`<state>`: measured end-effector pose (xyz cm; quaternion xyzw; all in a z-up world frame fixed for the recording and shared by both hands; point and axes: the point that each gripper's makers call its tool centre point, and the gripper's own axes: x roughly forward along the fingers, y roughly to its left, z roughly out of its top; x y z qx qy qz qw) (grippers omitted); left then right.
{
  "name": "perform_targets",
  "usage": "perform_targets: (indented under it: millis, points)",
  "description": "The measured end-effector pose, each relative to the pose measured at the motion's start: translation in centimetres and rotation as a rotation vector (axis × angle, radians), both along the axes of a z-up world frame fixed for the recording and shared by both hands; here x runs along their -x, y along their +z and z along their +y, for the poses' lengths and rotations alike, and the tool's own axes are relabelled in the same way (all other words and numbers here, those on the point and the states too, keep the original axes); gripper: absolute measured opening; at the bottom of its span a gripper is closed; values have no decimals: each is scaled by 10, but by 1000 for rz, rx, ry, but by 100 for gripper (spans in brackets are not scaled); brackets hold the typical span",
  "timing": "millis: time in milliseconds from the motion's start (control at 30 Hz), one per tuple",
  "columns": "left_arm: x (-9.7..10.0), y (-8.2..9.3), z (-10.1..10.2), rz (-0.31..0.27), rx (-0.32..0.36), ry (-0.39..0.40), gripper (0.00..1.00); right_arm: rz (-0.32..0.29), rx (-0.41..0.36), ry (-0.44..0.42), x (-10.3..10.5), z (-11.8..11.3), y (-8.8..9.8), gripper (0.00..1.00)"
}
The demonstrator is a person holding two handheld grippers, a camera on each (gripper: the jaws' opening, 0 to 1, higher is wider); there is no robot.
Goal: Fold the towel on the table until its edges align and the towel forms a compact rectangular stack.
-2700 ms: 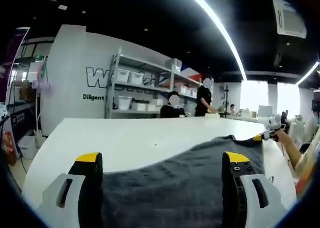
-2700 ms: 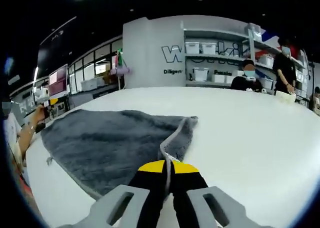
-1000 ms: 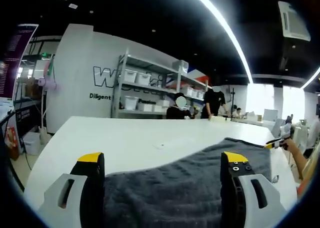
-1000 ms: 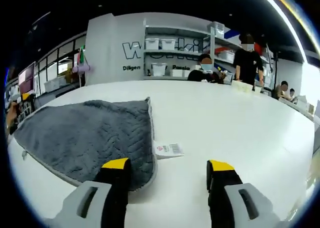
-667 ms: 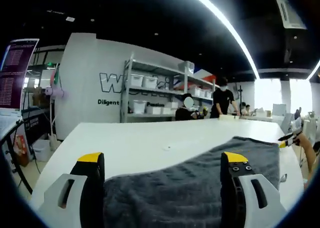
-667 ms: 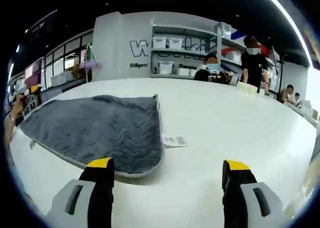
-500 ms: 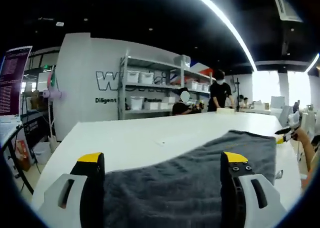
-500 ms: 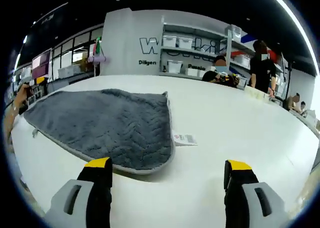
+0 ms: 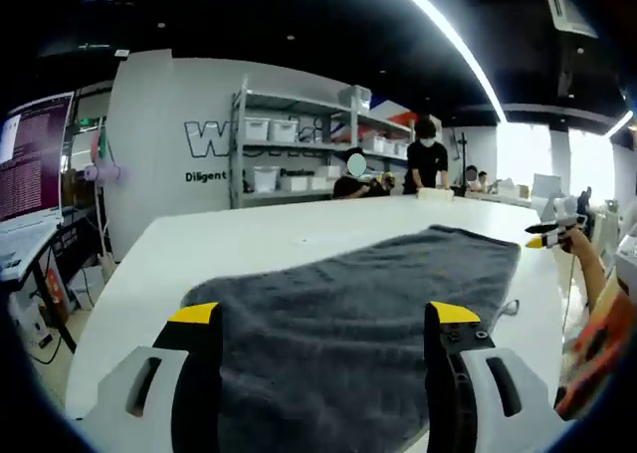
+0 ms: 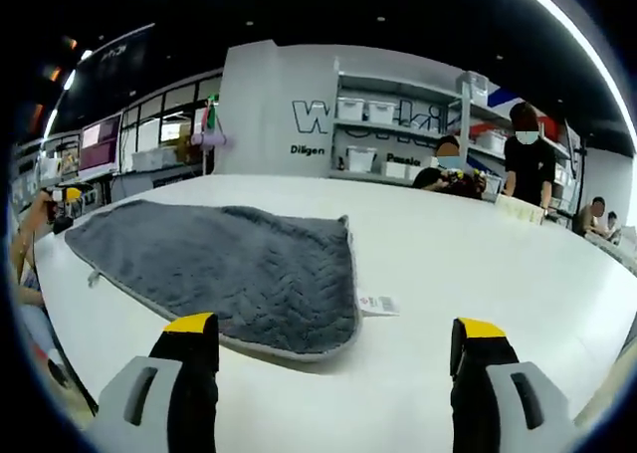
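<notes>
Towel (image 10: 219, 264) flat — both grippers agape

Your left claw (image 9: 323, 319) has its jaws spread wide apart, gripping nothing. Your right claw (image 10: 333, 329) is spread just as wide, also gripping nothing. In the left gripper view, your right hand (image 9: 575, 242) shows at the far right.

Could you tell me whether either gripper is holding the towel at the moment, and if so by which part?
Nothing is held. The left gripper is open above the towel, and the right gripper is open over the table, clear of the towel's near edge.
</notes>
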<state>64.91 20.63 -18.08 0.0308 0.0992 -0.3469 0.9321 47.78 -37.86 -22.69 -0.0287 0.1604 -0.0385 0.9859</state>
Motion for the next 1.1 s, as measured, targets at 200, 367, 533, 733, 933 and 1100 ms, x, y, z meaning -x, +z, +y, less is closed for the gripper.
perform_targets:
  millis: [200,367,533,733,933,1100]
  points:
    - [22,-17,2,46,-21,-24,61,-24,15,23,0,8,4,97]
    - [26,-47,2,128,-81,-5,54,-30,20,30,2,12,4,96]
    - [33,-70,-9,180,-106,-21,39,-16,30,29,9,18,4,94]
    - [30,-85,-1,261,-106,56,19,-18,48,51,12,28,8,93]
    - [33,-89,1,248,-116,48,6,-27,45,53,9,28,10,93]
    - [37,-90,3,234,-111,47,4,-20,24,73,9,36,7,92]
